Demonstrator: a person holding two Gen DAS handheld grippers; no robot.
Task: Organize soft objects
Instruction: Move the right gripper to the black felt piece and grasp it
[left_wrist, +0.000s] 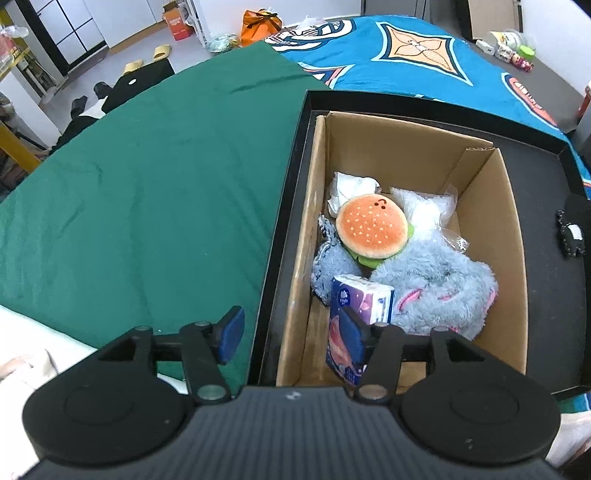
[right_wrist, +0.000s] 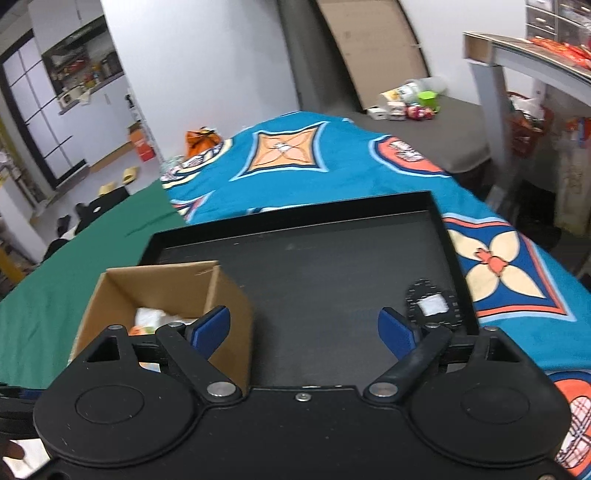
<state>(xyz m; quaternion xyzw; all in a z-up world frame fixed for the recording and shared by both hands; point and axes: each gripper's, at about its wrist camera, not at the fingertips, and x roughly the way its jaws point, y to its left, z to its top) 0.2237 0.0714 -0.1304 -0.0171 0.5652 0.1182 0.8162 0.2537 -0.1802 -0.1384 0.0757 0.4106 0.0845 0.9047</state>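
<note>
White walls, pale floor. Green cloth beside blue patterned blanket. Dark-framed glass partition on left, cardboard sheet leaning on wall, yellow slippers on floor.

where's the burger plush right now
In the left wrist view the burger plush lies inside the cardboard box, toward its far end, on top of the grey fluffy toy and just beyond the tissue pack.
</note>
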